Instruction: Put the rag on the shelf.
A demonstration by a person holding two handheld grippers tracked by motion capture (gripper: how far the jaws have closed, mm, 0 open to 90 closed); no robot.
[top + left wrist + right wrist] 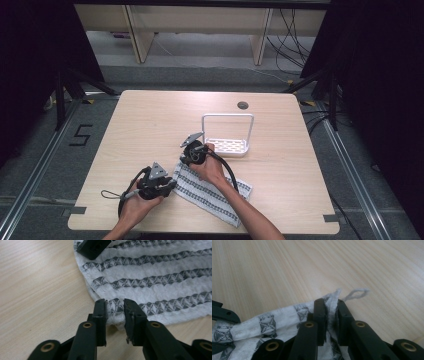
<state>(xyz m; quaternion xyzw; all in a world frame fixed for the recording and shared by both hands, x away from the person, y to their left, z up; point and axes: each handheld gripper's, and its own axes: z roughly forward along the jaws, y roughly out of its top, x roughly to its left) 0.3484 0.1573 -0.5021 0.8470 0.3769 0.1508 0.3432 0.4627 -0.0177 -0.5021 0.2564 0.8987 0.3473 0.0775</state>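
High view: each hand-held gripper pinches the waffle-textured striped towel (212,192) on the wooden table (150,120).

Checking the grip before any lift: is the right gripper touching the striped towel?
Touching. The right gripper view shows the right gripper with both jaws pressed onto a bunched corner of the striped towel.

White cloth (212,192) with grey-black patterned stripes — pale wood-grain table (150,120), apparently.
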